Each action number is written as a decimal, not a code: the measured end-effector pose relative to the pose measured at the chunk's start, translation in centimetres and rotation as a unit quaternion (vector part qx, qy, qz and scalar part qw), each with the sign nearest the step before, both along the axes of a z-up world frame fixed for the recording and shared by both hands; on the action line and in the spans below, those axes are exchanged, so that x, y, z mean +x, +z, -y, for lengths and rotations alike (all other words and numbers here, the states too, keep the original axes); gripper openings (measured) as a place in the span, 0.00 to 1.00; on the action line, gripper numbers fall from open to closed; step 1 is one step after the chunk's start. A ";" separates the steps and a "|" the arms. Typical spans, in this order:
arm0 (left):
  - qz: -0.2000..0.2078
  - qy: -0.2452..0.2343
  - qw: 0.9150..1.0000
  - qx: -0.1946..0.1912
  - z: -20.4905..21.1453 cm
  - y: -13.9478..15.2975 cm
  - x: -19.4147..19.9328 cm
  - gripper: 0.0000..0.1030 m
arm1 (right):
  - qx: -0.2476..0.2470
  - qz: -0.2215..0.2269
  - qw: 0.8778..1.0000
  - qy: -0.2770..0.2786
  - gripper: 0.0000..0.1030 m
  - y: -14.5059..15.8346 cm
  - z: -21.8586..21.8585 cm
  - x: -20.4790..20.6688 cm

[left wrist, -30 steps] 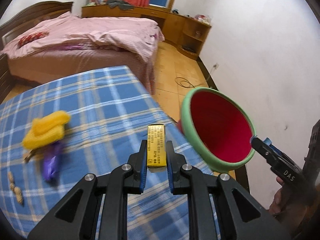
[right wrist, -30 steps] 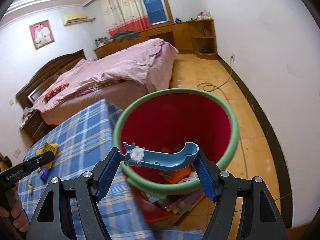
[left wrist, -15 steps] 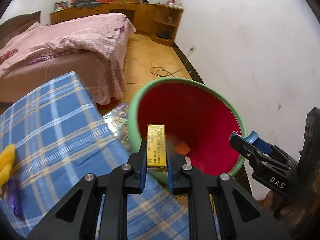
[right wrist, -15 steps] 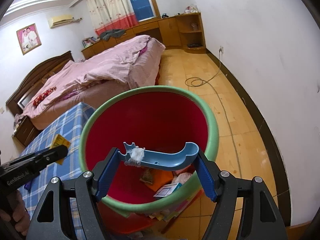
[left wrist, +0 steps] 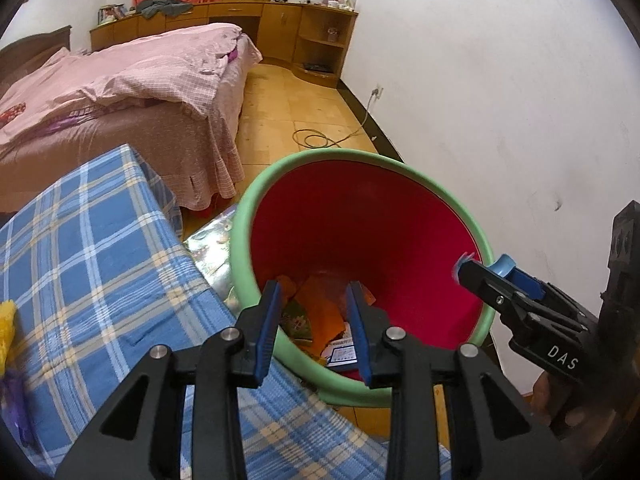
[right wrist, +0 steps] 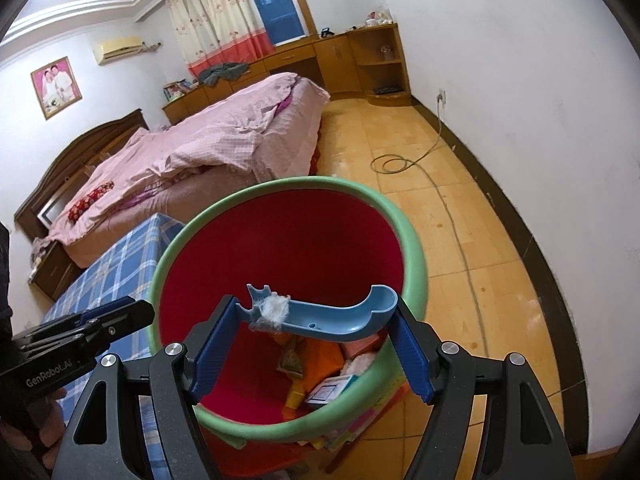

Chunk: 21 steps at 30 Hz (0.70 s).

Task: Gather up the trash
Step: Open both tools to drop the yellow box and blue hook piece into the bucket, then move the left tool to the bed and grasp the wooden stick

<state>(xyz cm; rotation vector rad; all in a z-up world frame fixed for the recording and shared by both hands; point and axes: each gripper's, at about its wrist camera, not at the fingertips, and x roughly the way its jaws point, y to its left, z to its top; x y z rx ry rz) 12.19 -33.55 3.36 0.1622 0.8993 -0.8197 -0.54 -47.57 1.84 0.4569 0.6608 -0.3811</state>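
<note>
Your left claw (left wrist: 314, 316) is spread apart with nothing between its blue pads, and it hangs over the near rim of the bin (left wrist: 256, 204), looking down into it. Your right claw (right wrist: 316, 344) is open wide but clamped across the ends of a curved light-blue plastic piece (right wrist: 336, 316), which spans the gap from one pad to the other; a tuft of white fluff (right wrist: 276, 310) clings to the piece near its left end. That piece sits above the mouth of the bin (right wrist: 416, 248), over its near side. In the left wrist view the right claw reaches in from the right, its tip at the bin's green rim.

The bin is red inside with a green lip. At its bottom lies the gathered trash (left wrist: 320, 320): orange wrappers, a small white and blue box, and other scraps too jumbled to name.

Just left of the bin stands the table (left wrist: 88, 240) under a blue plaid cloth, its edge touching or nearly touching the bin. At the table's far left edge you can glimpse something yellow (left wrist: 6, 328) and something purple (left wrist: 14, 404), both cut off by the frame.

Beyond lies the bed (left wrist: 132, 80) with pink covers, then a coiled cable (left wrist: 316, 138) on the tiled floor, and the wooden cabinets (left wrist: 280, 24) along the far wall.
</note>
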 end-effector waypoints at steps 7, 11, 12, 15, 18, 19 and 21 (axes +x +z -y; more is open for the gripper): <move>-0.008 0.021 1.000 -0.004 -1.7 0.0 0.2 0.32 | 0.003 0.003 1.000 0.006 0.79 0.1 -0.5 0.0; -0.009 0.033 0.999 -0.009 -2.9 0.3 0.1 0.32 | 0.004 0.006 1.000 0.006 0.79 0.4 -0.8 -0.2; -0.009 0.035 0.999 -0.010 -3.1 0.4 0.0 0.32 | 0.003 0.008 1.000 0.006 0.79 0.5 -1.0 -0.3; -0.007 0.045 0.999 -0.012 -4.2 0.7 0.0 0.32 | 0.002 0.011 1.000 0.010 0.79 0.8 -1.4 -0.4; -0.005 0.058 0.998 -0.015 -5.3 0.9 0.0 0.32 | 0.002 0.013 1.000 0.013 0.79 1.1 -1.8 -0.4; -0.005 0.062 0.998 -0.015 -5.7 1.0 0.0 0.32 | 0.002 0.014 1.000 0.014 0.79 1.2 -2.0 -0.4; -0.004 0.070 0.997 -0.016 -6.6 1.1 0.1 0.32 | 0.002 0.016 1.000 0.017 0.79 1.4 -2.4 -0.4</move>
